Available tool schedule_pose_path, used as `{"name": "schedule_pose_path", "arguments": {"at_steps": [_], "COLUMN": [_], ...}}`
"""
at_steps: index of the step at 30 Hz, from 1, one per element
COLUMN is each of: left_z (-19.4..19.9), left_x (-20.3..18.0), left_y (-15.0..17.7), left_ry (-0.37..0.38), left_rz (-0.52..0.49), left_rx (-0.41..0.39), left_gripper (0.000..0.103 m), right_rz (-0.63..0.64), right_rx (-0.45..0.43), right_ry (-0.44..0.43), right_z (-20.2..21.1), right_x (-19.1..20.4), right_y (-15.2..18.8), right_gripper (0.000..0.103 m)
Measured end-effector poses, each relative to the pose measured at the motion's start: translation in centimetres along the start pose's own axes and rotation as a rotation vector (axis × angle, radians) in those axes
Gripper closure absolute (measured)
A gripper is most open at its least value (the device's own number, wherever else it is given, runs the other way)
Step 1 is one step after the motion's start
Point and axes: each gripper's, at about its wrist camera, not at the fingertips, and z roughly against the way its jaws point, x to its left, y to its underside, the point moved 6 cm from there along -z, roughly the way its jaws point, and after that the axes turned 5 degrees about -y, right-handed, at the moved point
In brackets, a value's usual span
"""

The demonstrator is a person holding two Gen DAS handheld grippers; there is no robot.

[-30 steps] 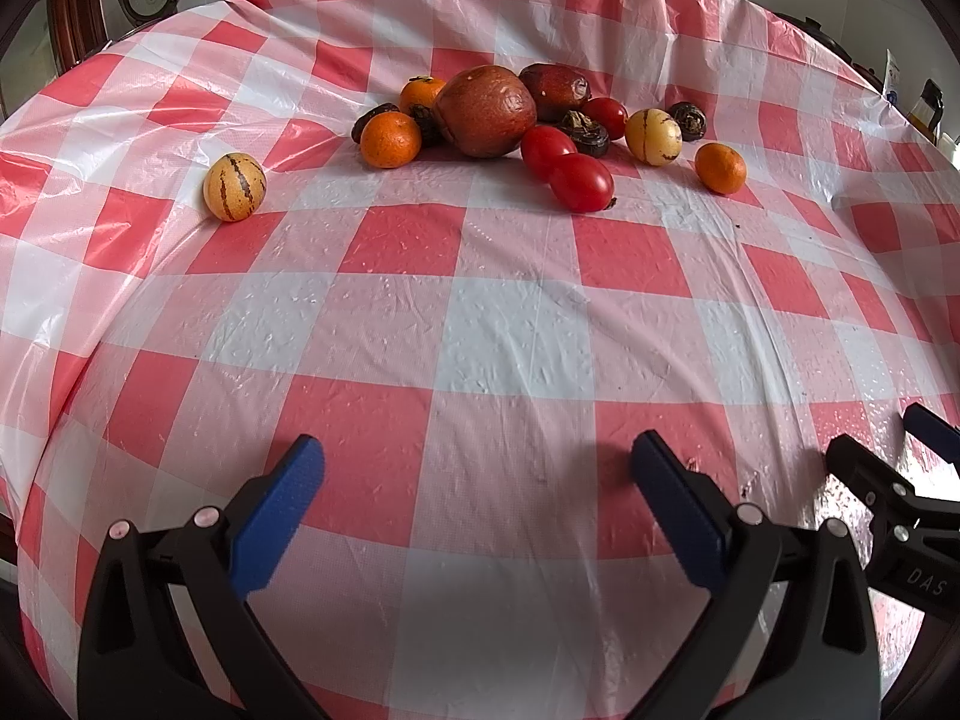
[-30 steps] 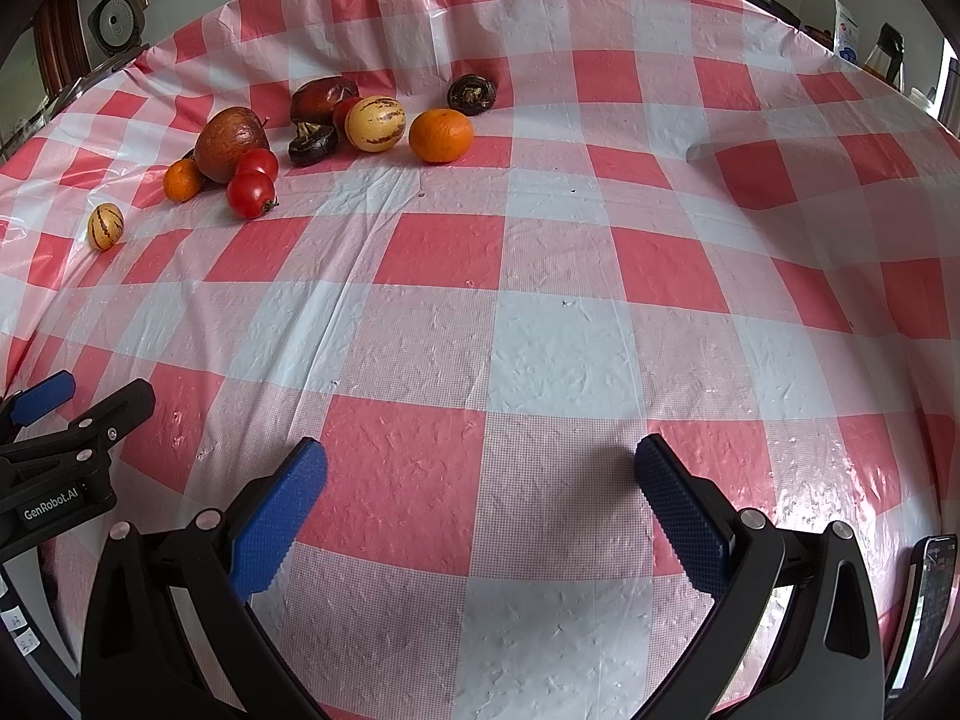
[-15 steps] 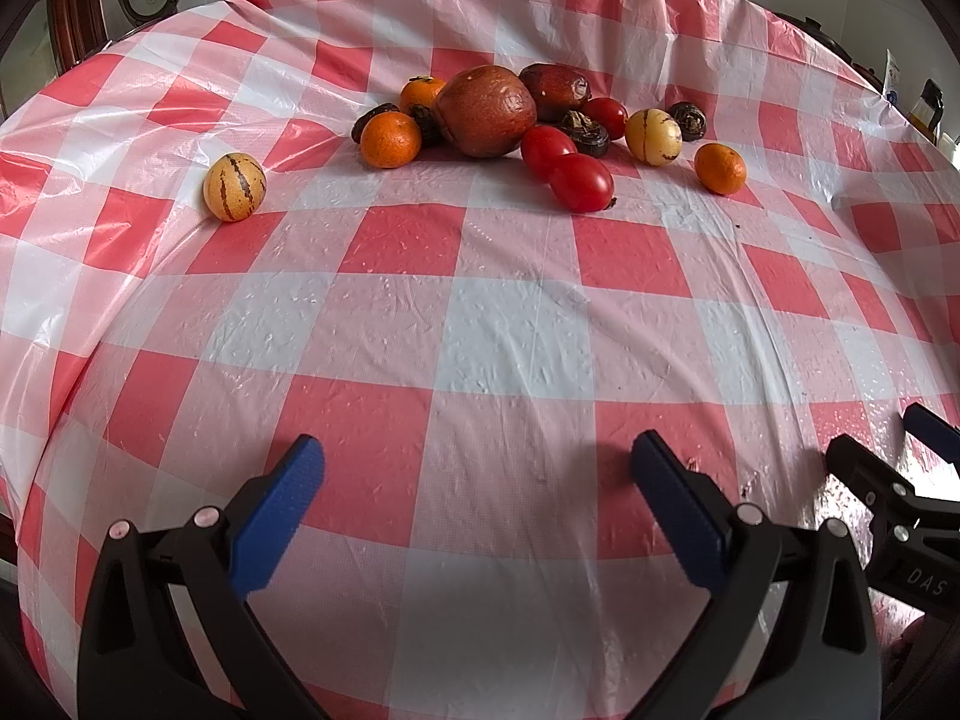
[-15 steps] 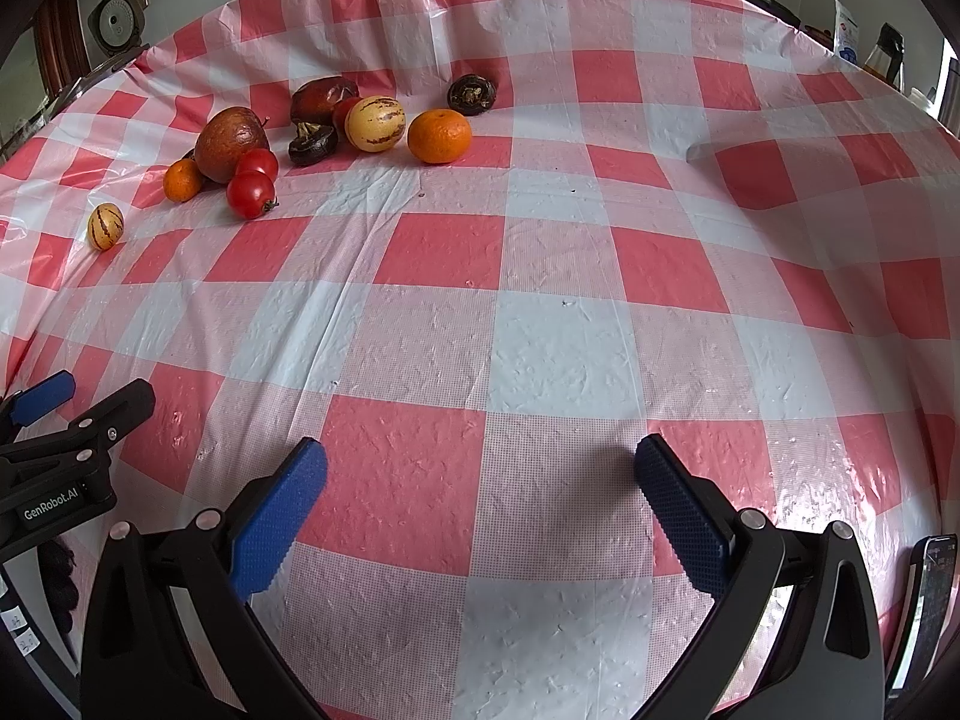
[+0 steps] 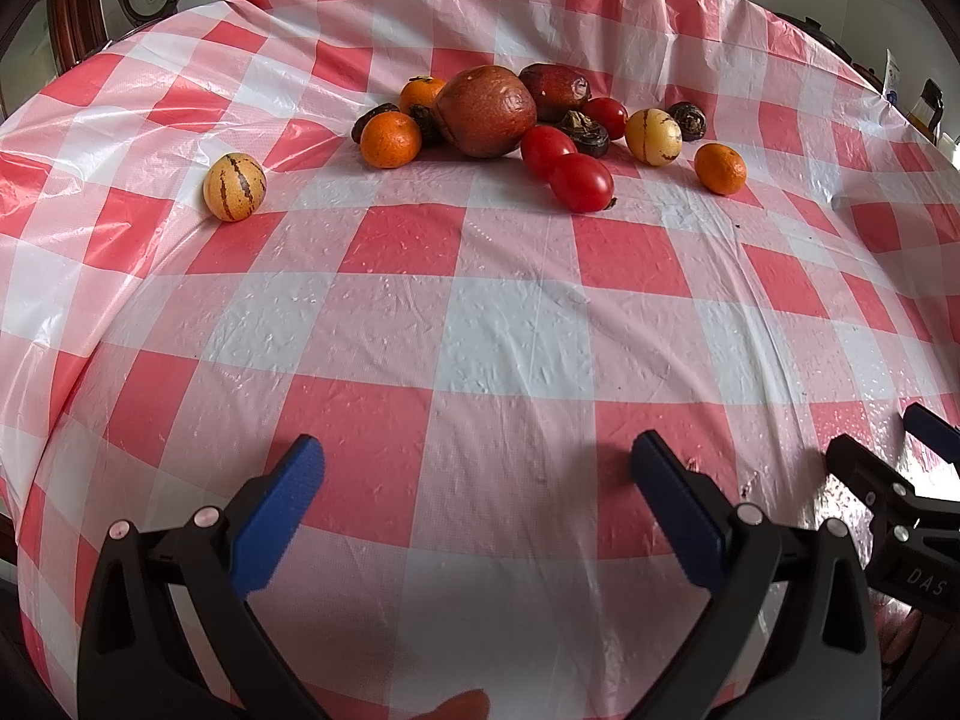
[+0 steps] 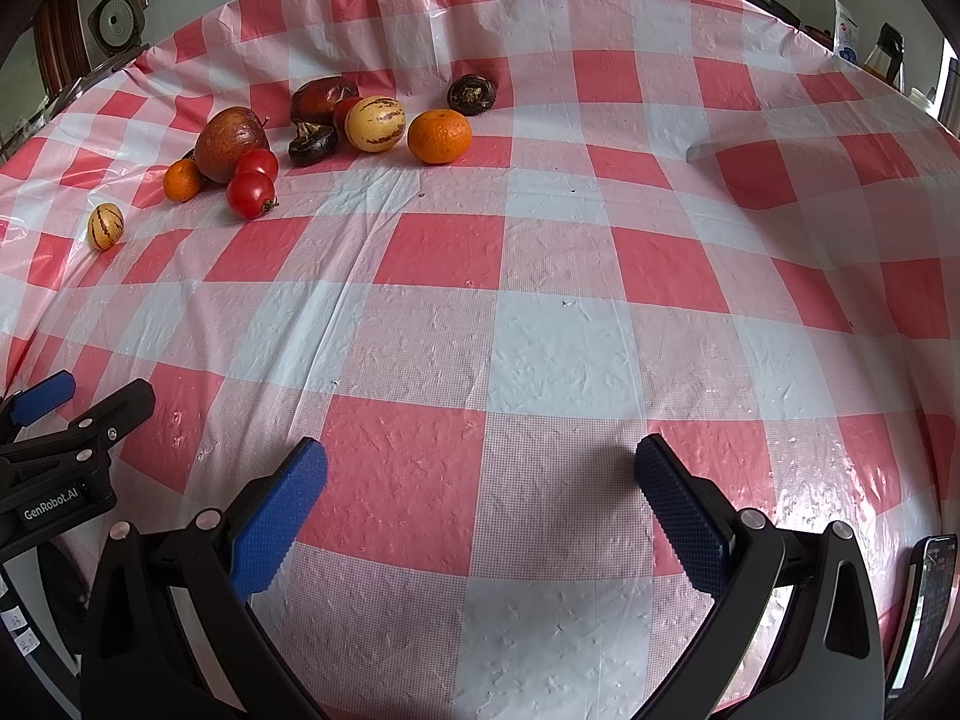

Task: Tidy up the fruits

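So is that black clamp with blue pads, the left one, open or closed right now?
Open. The left gripper has its blue pads wide apart, with only red-and-white checked tablecloth showing between them.

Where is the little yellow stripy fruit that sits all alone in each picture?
Left wrist view: the lone striped fruit sits upper left, left of the pile.
Right wrist view: the same fruit is small at the far left edge.
Shared landmark: the big brown-red fruit in the pile.

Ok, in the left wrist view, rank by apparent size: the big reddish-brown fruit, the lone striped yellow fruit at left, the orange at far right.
1. Reddish-brown fruit.
2. Striped yellow fruit.
3. Far-right orange, only slightly smaller, similar distance.
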Motion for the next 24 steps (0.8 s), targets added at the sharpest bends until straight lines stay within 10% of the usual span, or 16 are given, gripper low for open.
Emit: {"name": "schedule_pose_path", "arguments": {"at_steps": [13, 24], "left_z": [-0.5, -5.3], "left_x": [0.4, -3.9], "left_y": [-1.3, -9.1], "left_ry": [0.042, 0.105], "left_rz": [0.018, 0.063], "left_rx": [0.004, -0.001], "left_gripper": [0.001, 0.001], "right_rz": [0.051, 0.066], "right_rx": [0.022, 0.026], "right_ry": [-0.044, -0.05], "right_z": [-0.2, 0.1], "right_x": [-0.1, 0.3], "right_y": [0.8, 1.2], "right_gripper": [0.004, 0.004]}}
